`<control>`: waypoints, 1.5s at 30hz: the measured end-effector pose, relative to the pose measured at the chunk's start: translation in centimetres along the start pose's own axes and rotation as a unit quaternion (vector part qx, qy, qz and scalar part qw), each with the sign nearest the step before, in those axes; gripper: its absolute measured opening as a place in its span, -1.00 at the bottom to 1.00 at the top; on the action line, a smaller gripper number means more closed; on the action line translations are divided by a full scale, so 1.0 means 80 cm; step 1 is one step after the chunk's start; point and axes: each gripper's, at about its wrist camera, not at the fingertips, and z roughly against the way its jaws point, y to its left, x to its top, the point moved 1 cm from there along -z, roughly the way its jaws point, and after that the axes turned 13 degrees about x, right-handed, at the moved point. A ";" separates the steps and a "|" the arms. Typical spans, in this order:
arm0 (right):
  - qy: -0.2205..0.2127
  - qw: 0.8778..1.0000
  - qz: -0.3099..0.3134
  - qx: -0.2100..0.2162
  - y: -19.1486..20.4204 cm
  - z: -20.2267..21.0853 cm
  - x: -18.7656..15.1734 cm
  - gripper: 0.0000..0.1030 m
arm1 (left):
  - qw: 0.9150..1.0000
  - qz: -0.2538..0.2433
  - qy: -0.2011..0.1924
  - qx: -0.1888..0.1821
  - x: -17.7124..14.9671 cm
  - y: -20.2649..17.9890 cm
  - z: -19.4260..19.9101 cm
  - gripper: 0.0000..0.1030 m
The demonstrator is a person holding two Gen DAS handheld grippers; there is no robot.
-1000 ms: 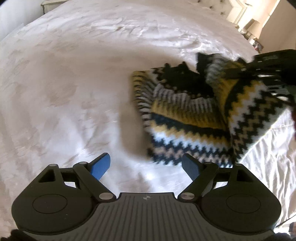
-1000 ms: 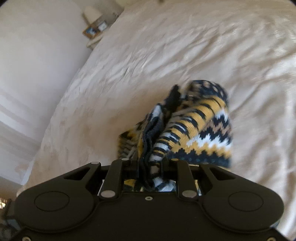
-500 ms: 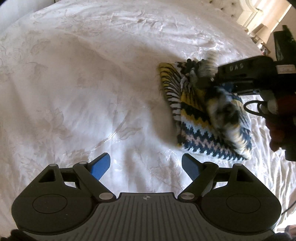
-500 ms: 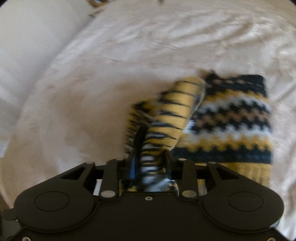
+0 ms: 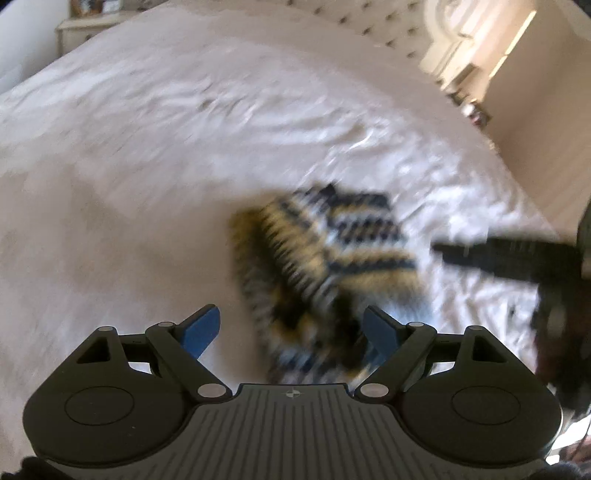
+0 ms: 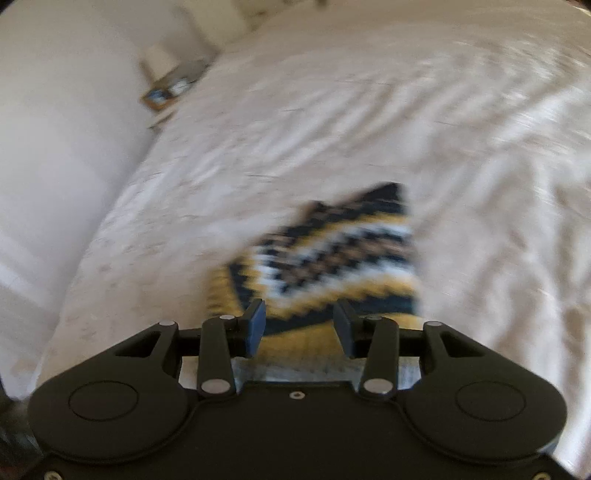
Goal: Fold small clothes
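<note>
A small knit sweater [image 5: 325, 258] with yellow, navy and white zigzag bands lies folded on the white bed sheet [image 5: 147, 147], blurred by motion. My left gripper [image 5: 291, 325] hovers over its near edge, blue pads wide apart and holding nothing. In the left wrist view my right gripper [image 5: 443, 251] reaches in from the right, its tip just off the sweater's right side. In the right wrist view the sweater [image 6: 332, 251] lies flat beyond and below the right gripper [image 6: 299, 321]. Its jaws are opening, and the pads do not press on any cloth.
The rumpled sheet [image 6: 369, 129] runs out on all sides of the sweater. A tufted headboard [image 5: 369, 22] and a nightstand [image 5: 85, 29] stand at the far end. Another small bedside table [image 6: 166, 88] with objects sits beyond the bed's left edge.
The right gripper let go of the sweater fold it held and drew back, jaws spreading. The sweater now lies flat. The left gripper, still open, shifted so the sweater sits nearer its fingers.
</note>
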 end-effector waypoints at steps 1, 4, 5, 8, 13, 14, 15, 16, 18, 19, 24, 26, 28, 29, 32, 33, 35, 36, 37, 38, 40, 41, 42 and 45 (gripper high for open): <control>-0.004 1.000 -0.009 -0.010 -0.010 0.008 -0.005 0.01 | 1.000 -0.008 -0.007 -0.007 0.011 -0.013 -0.003 0.64; -0.009 0.999 -0.040 -0.027 -0.033 0.026 -0.018 0.01 | 0.999 -0.040 -0.020 -0.017 0.035 -0.054 -0.022 0.64; -0.011 0.998 -0.049 -0.030 -0.039 0.030 -0.023 0.01 | 0.998 -0.051 -0.017 -0.020 0.037 -0.066 -0.031 0.64; -0.009 0.998 -0.058 -0.036 -0.048 0.035 -0.036 0.01 | 0.995 -0.096 0.001 -0.017 0.037 -0.097 -0.069 0.64; 0.000 0.998 -0.059 -0.035 -0.058 0.040 -0.047 0.01 | 0.983 -0.155 0.067 0.068 -0.012 -0.075 -0.127 0.66; 0.004 0.998 -0.056 -0.032 -0.058 0.041 -0.048 0.02 | 0.985 -0.136 0.084 0.070 -0.024 -0.055 -0.135 0.67; 0.009 0.998 -0.052 -0.029 -0.059 0.041 -0.048 0.04 | 0.987 -0.105 0.101 0.065 -0.034 -0.034 -0.140 0.69; 0.013 0.998 -0.046 -0.027 -0.059 0.040 -0.048 0.06 | 0.989 -0.075 0.116 0.061 -0.043 -0.014 -0.142 0.74; 0.021 0.999 -0.026 -0.024 -0.056 0.036 -0.046 0.14 | 0.989 -0.061 0.116 0.066 -0.055 0.005 -0.138 0.78; 0.026 0.999 -0.014 -0.025 -0.055 0.032 -0.044 0.14 | 0.989 -0.064 0.113 0.069 -0.059 0.008 -0.136 0.79; 0.053 0.998 0.004 -0.032 -0.053 0.002 -0.039 0.20 | 0.989 -0.064 0.111 0.077 -0.064 0.005 -0.134 0.80; 0.085 0.995 0.017 -0.050 -0.054 -0.021 -0.047 0.21 | 0.989 -0.062 0.109 0.078 -0.068 0.006 -0.133 0.83; 0.132 0.989 0.024 -0.058 -0.057 -0.049 -0.063 0.21 | 0.989 -0.063 0.108 0.080 -0.069 0.007 -0.133 0.86; 0.161 0.985 0.030 -0.055 -0.057 -0.065 -0.073 0.21 | 0.989 -0.061 0.109 0.080 -0.070 0.008 -0.133 0.87; 0.188 0.979 0.064 -0.055 -0.049 -0.080 -0.090 0.29 | 0.989 -0.053 0.114 0.076 -0.063 0.013 -0.135 0.87; 0.185 0.979 0.061 -0.050 -0.049 -0.077 -0.089 0.29 | 0.990 -0.048 0.113 0.073 -0.061 0.014 -0.131 0.87; 0.173 0.984 0.042 -0.033 -0.052 -0.063 -0.083 0.28 | 0.992 -0.032 0.102 0.061 -0.055 0.018 -0.118 0.85; 0.165 0.985 0.038 -0.028 -0.054 -0.054 -0.078 0.28 | 0.994 -0.025 0.092 0.056 -0.051 0.020 -0.107 0.84; 0.157 0.986 0.041 -0.024 -0.056 -0.045 -0.073 0.29 | 0.995 -0.020 0.082 0.054 -0.048 0.020 -0.097 0.84; 0.145 0.988 0.048 -0.020 -0.055 -0.034 -0.067 0.31 | 0.996 -0.014 0.072 0.052 -0.043 0.020 -0.087 0.84; 0.118 0.991 0.054 -0.010 -0.054 -0.014 -0.053 0.42 | 0.998 -0.002 0.051 0.048 -0.031 0.018 -0.070 0.85; 0.099 0.994 0.052 -0.005 -0.055 -0.003 -0.043 0.50 | 0.998 0.005 0.039 0.046 -0.022 0.015 -0.063 0.85; 0.082 0.995 0.050 -0.002 -0.055 0.004 -0.033 0.53 | 0.999 0.009 0.029 0.044 -0.013 0.011 -0.060 0.85; 0.047 0.998 0.038 -0.005 -0.066 0.010 0.005 0.55 | 0.999 0.000 0.011 0.037 0.016 -0.013 -0.069 0.85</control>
